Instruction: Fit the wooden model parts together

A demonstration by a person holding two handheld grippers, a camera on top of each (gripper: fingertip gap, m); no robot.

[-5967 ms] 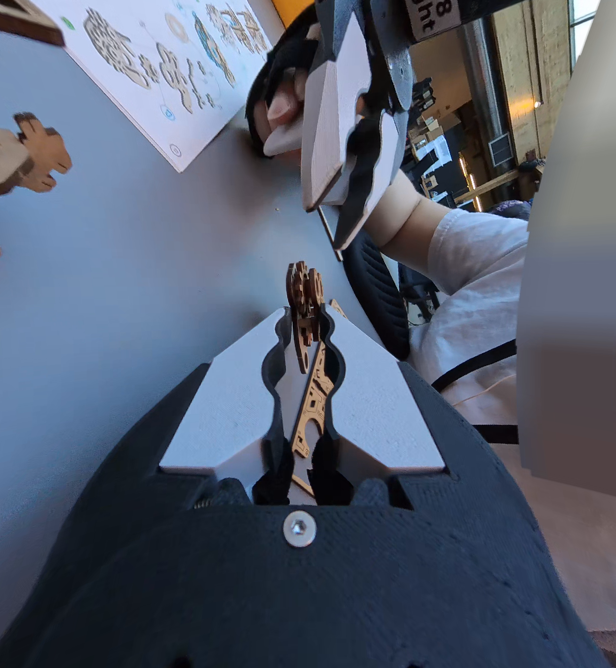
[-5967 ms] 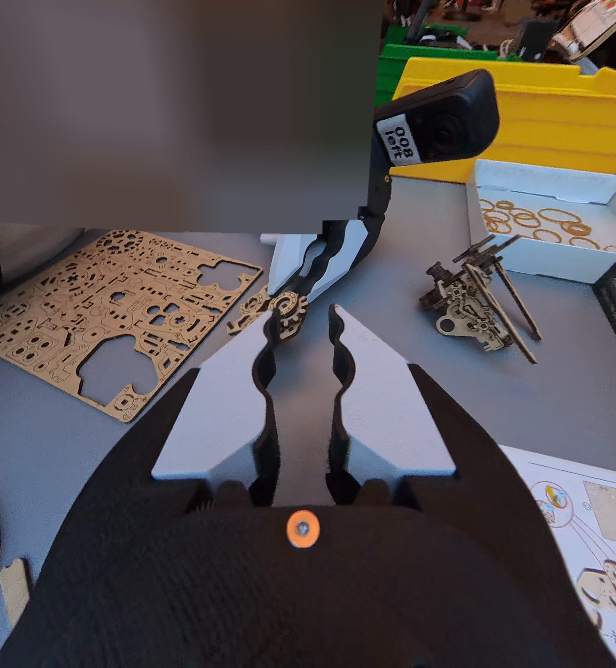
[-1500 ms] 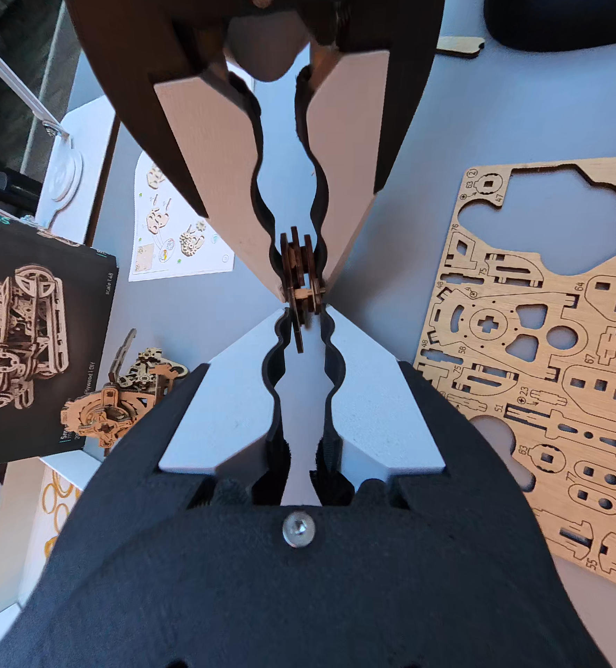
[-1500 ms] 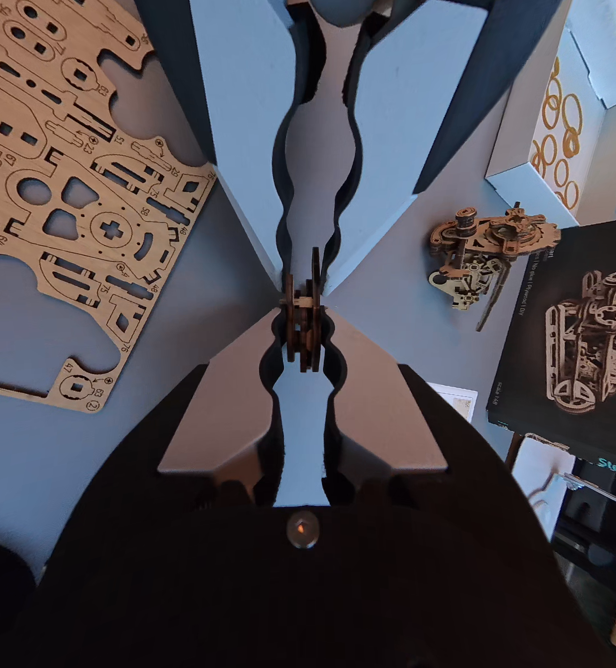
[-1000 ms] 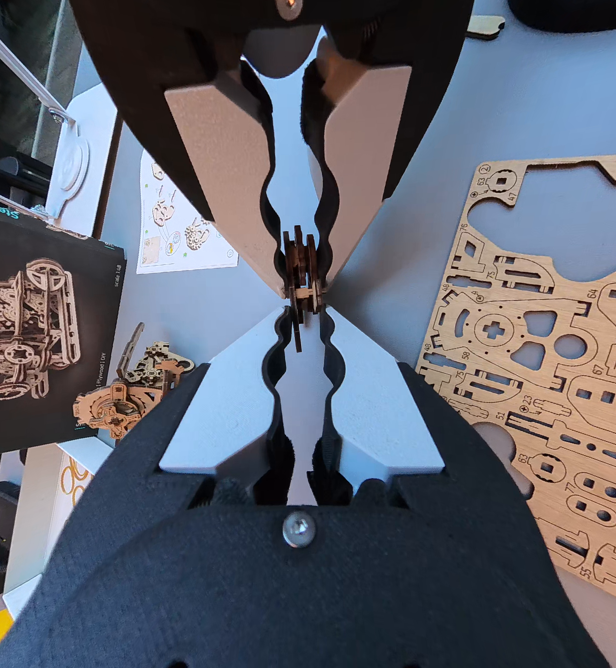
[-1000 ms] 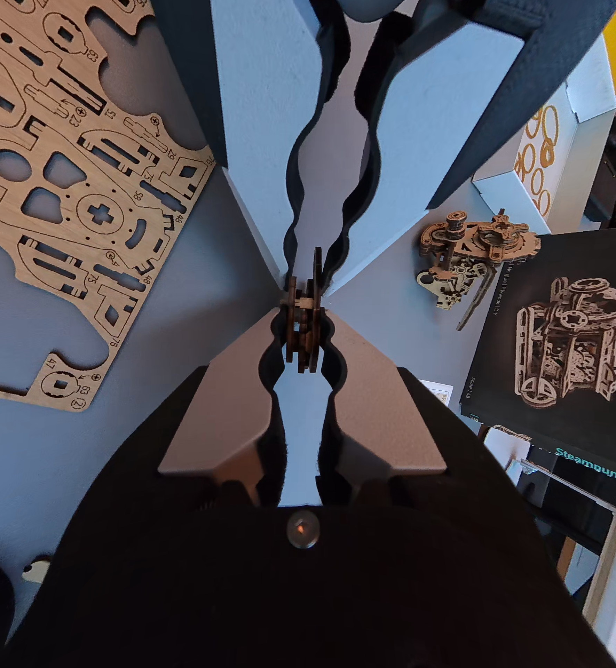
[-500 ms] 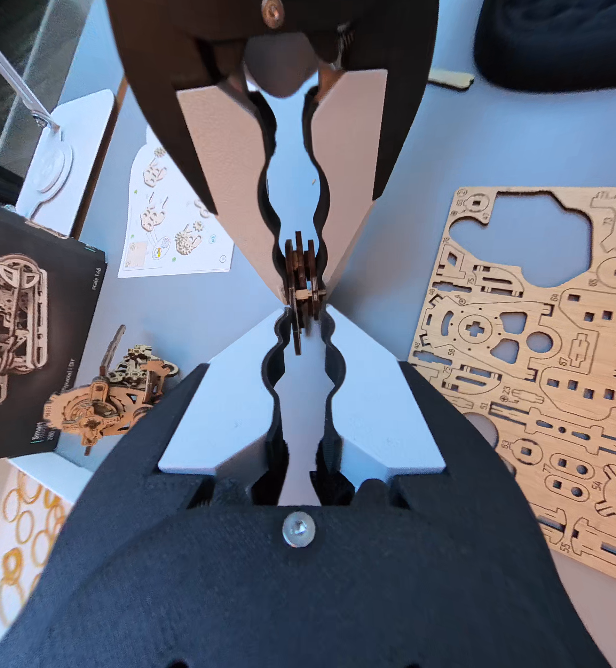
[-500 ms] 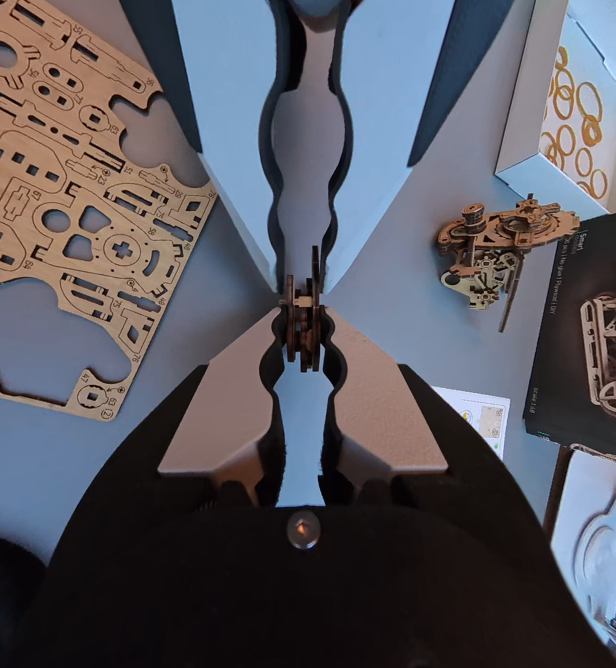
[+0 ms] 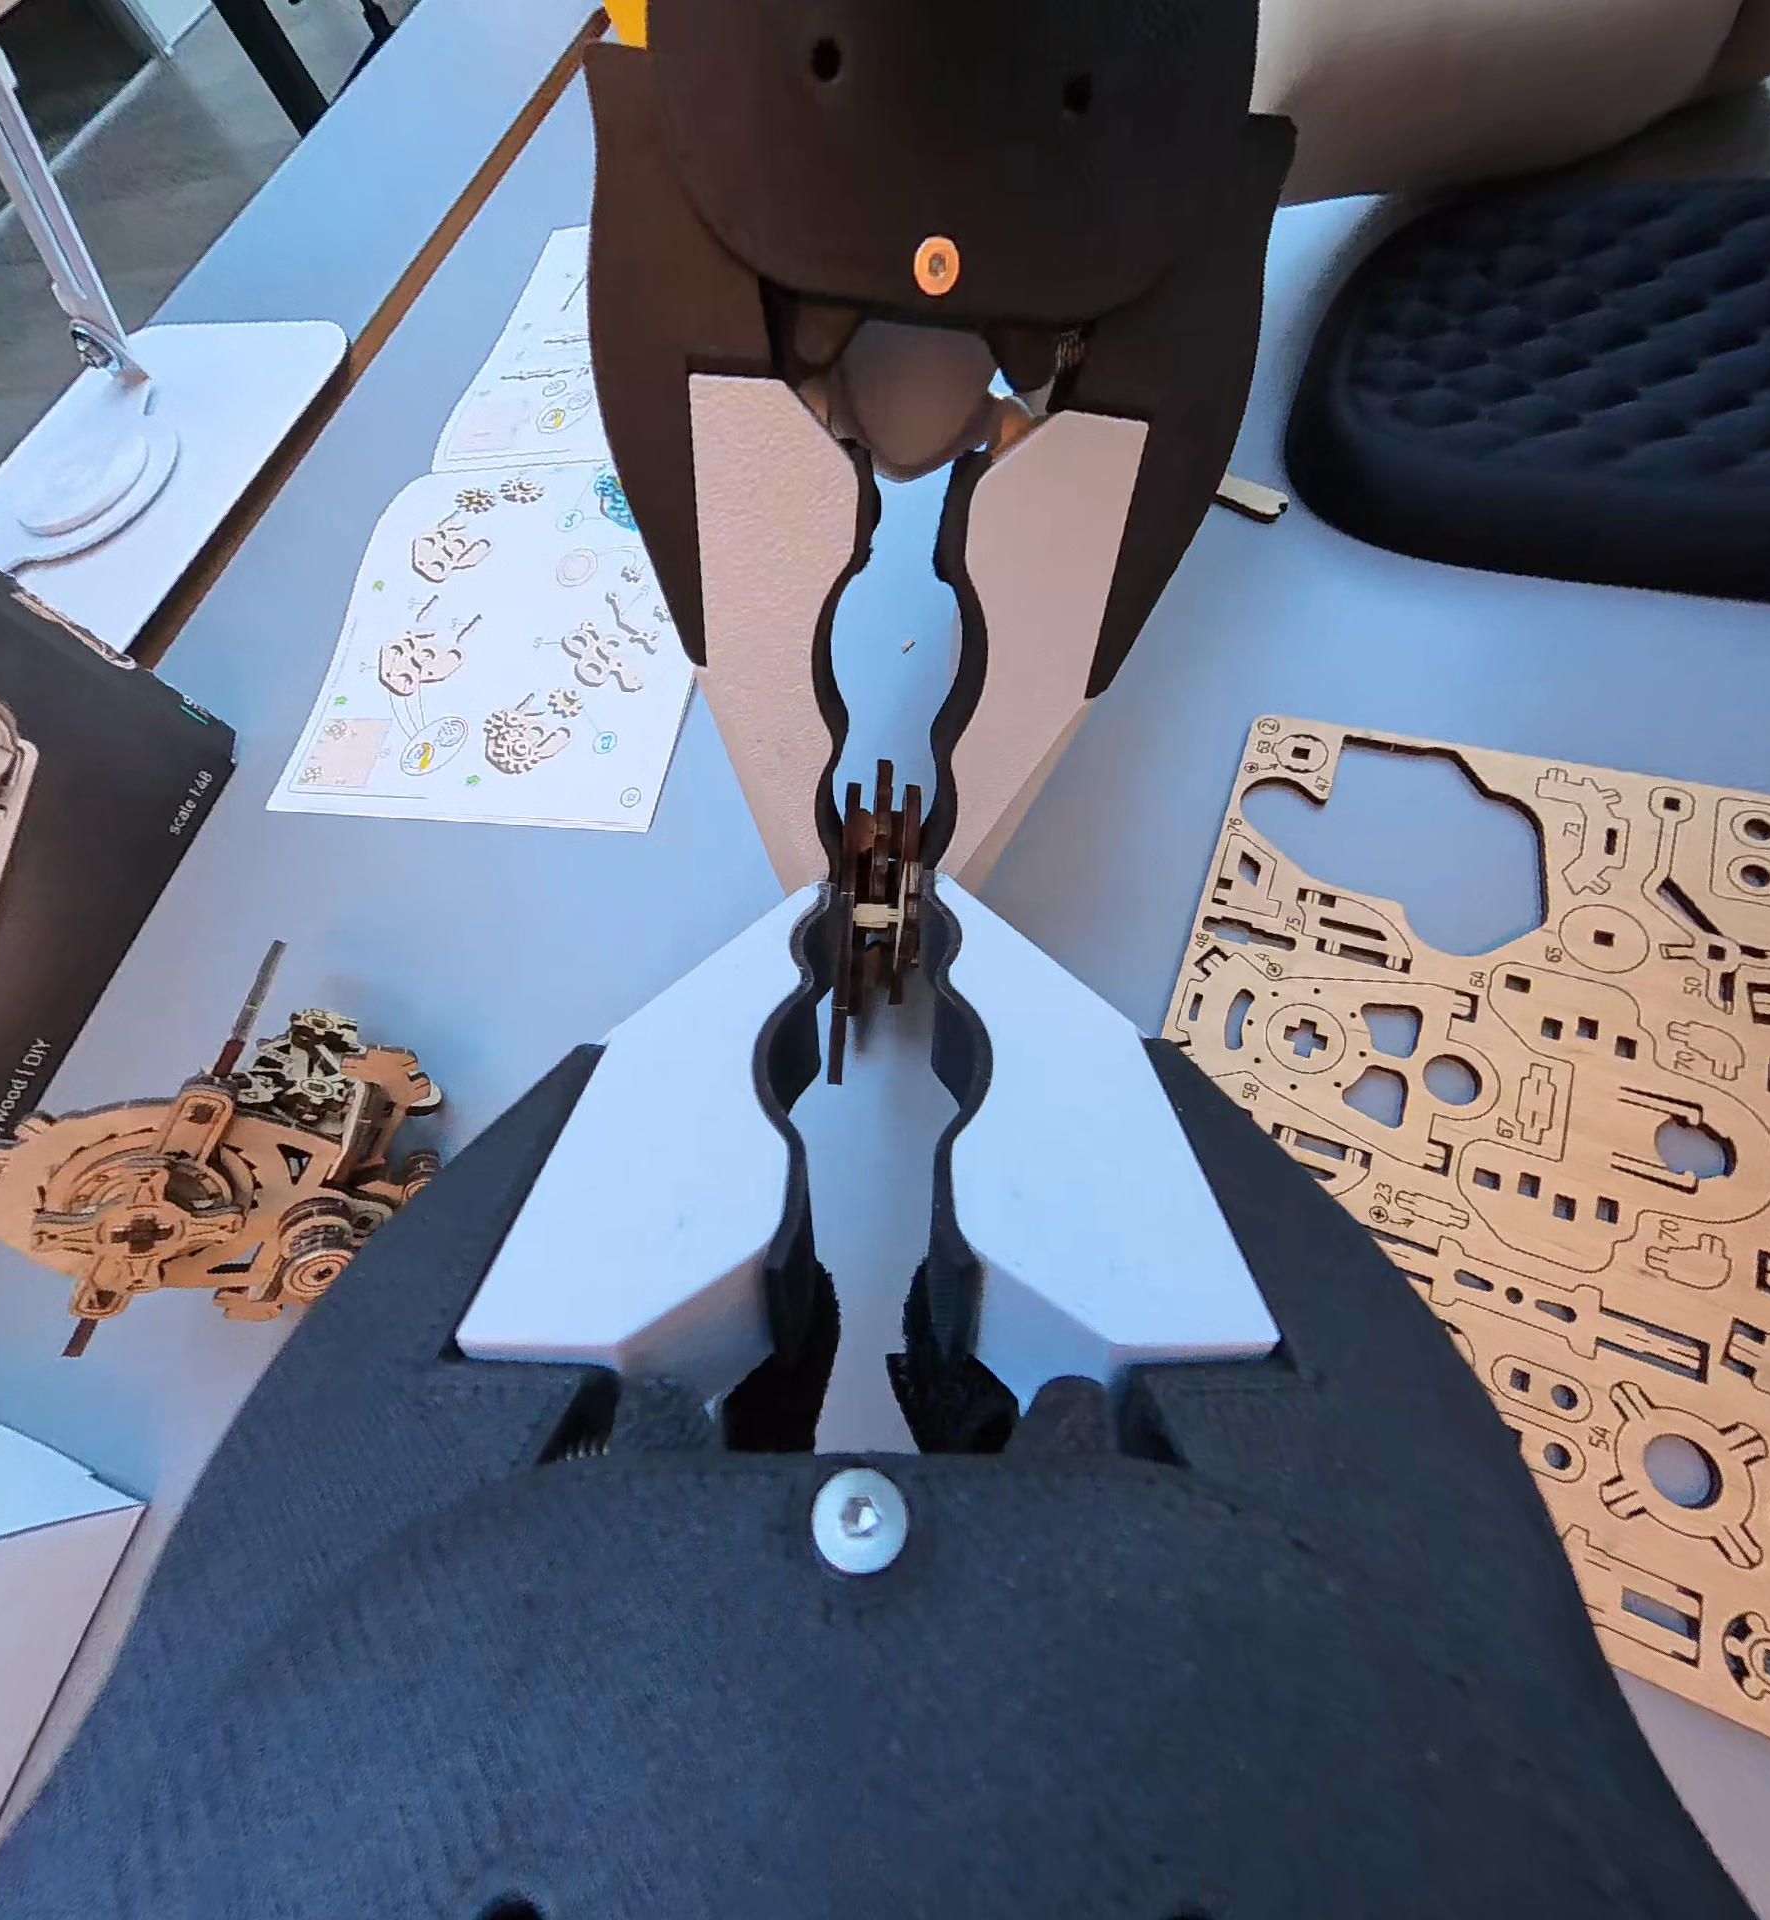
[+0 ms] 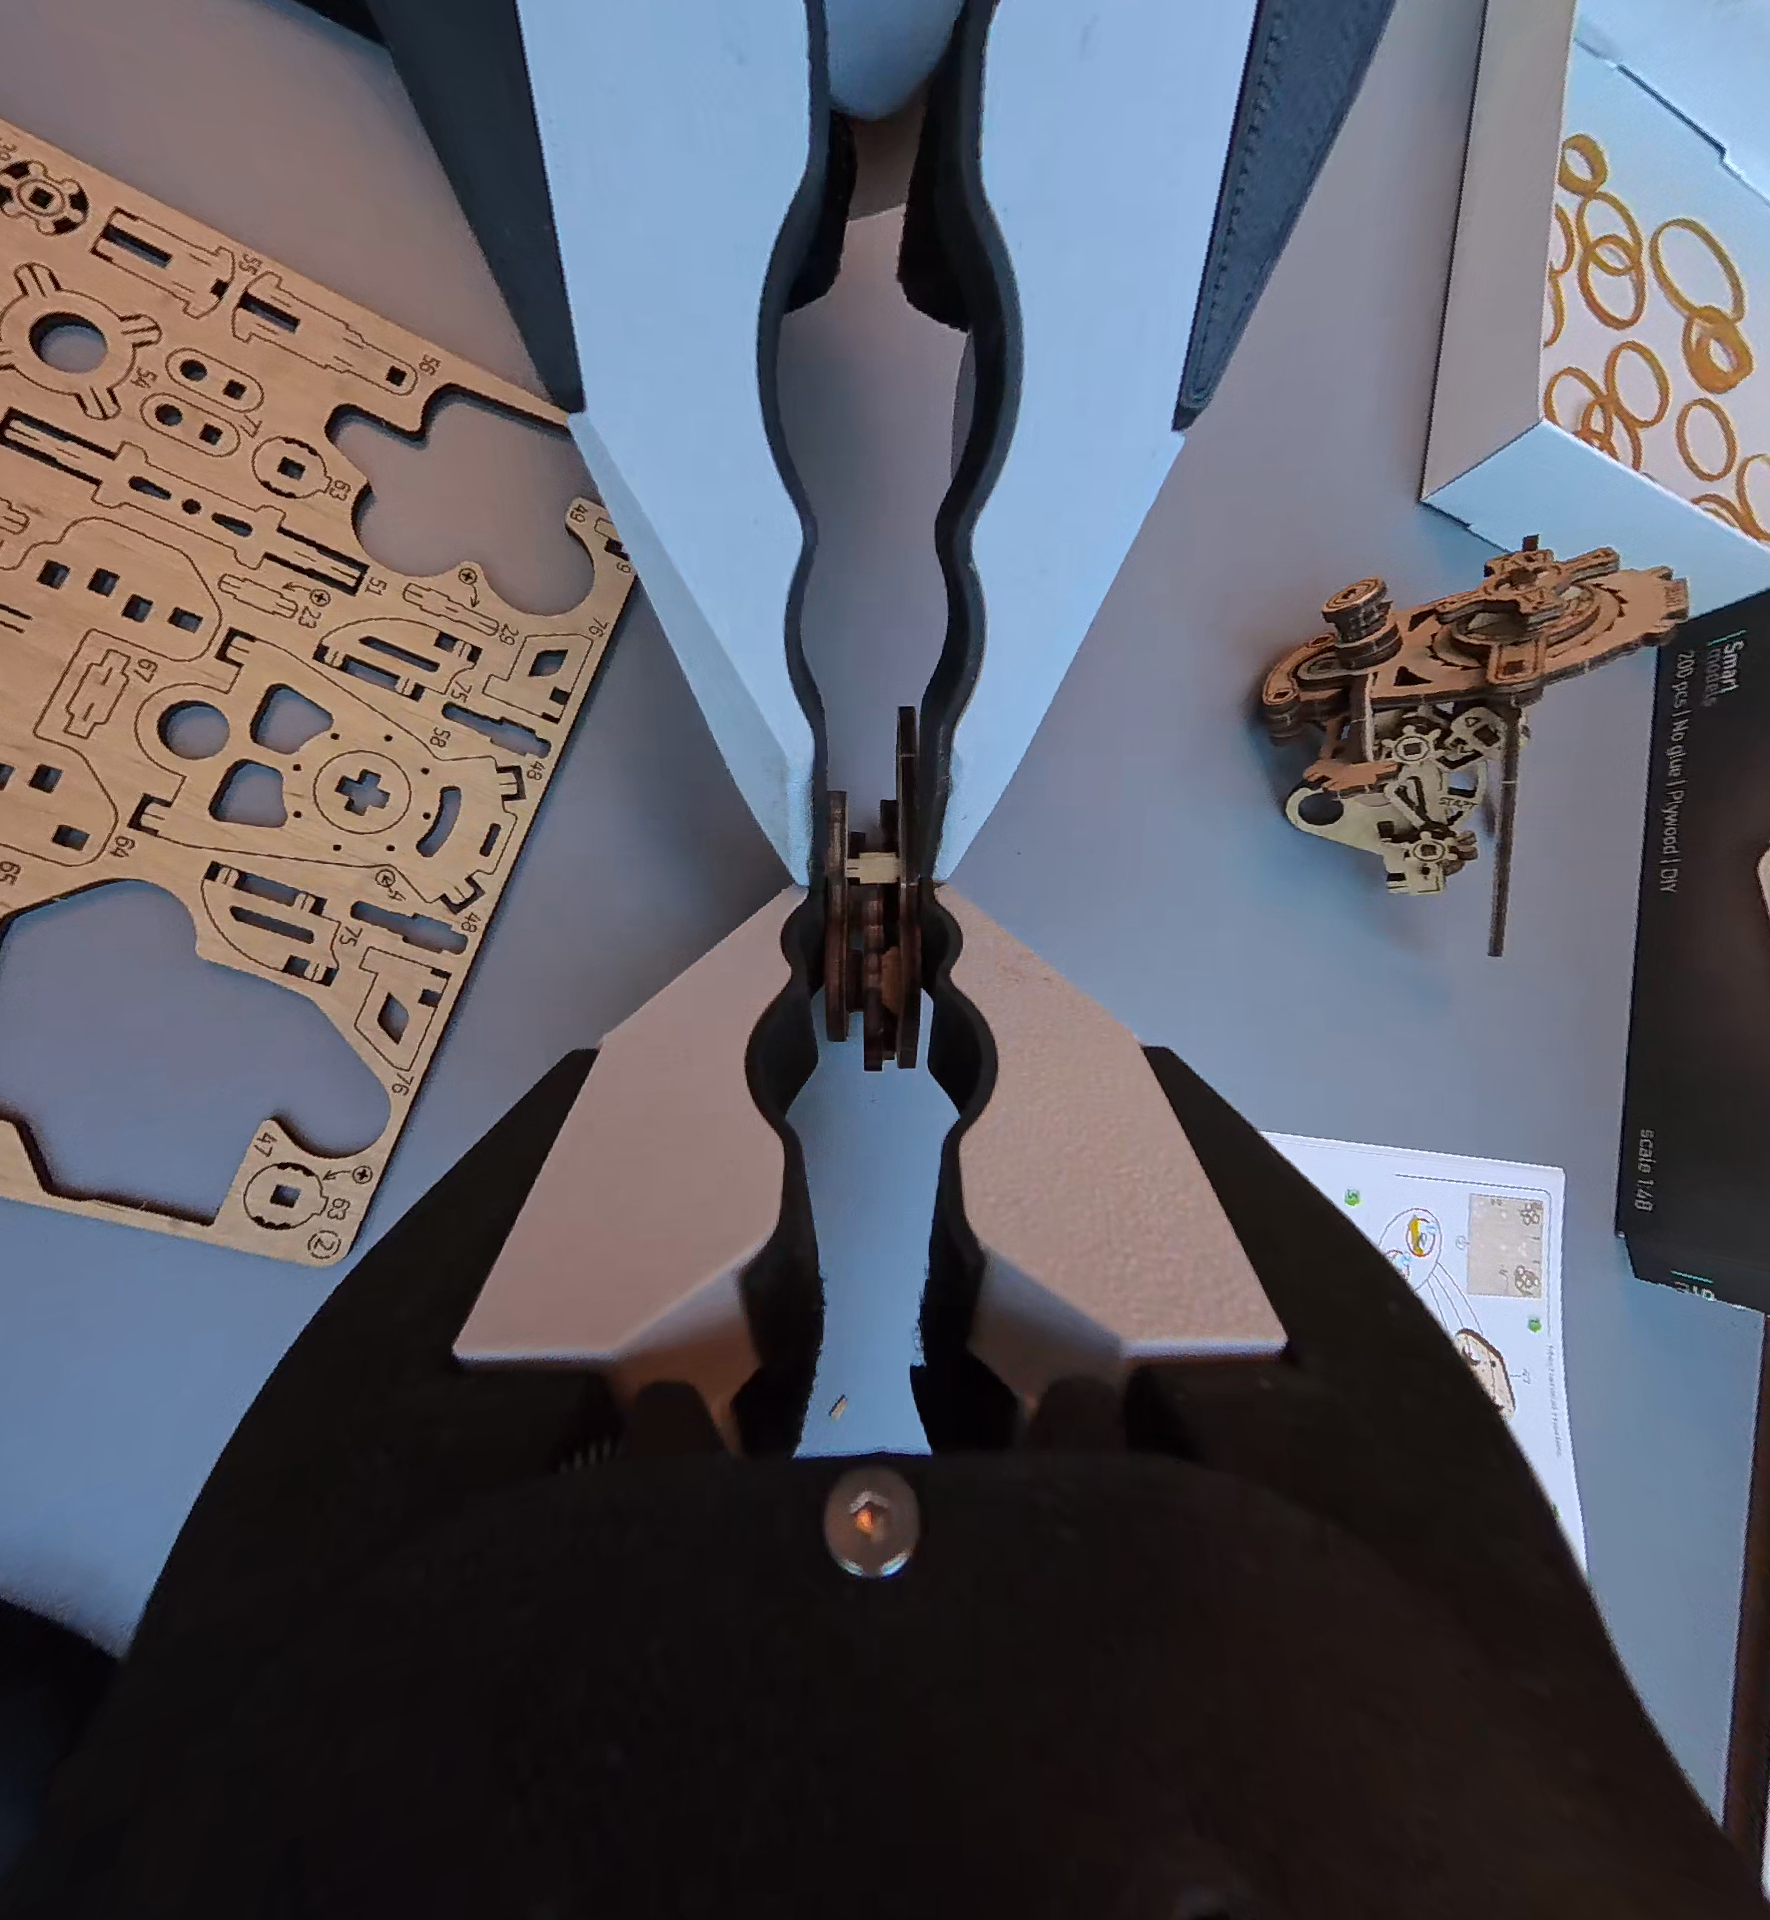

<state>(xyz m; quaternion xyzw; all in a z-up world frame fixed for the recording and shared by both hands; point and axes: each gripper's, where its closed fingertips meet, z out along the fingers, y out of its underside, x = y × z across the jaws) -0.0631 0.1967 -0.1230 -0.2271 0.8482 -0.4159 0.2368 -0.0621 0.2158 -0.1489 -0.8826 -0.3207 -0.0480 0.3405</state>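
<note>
A small stack of wooden gear discs (image 9: 876,914) is held in the air above the grey table (image 9: 507,914), pinched from opposite sides by both tools. The left gripper (image 9: 873,940) is closed on the stack from the 6 o'clock side of its own view, and the right gripper (image 9: 881,831) meets it tip to tip from 12 o'clock, its jaws likewise clamped on the discs. In the right wrist view the same wooden gear discs (image 10: 873,925) sit at the centre, gripped between the right gripper (image 10: 870,966) below and the left gripper (image 10: 873,821) above.

The part is judged to be very light, stiff and brittle: thin laser-cut plywood with fine teeth that could chip, and a small pale cross-pin that could snap if the discs are twisted against each other. It is best gripped on the flat outer faces of the discs, squarely, with moderate force, clear of the teeth.

The discs are seen edge-on in both views. Their flat faces are turned toward 3 and 9 o'clock, against the pads, so the axle line runs from 9 to 3 o'clock, while the longest visible extent runs from 12 to 6 o'clock. One disc stands out further toward 6 o'clock in the left view.

A partly emptied parts sheet (image 9: 1546,1122) lies at 3 o'clock, and a finished sub-assembly (image 9: 206,1174) at 8 o'clock.
</note>
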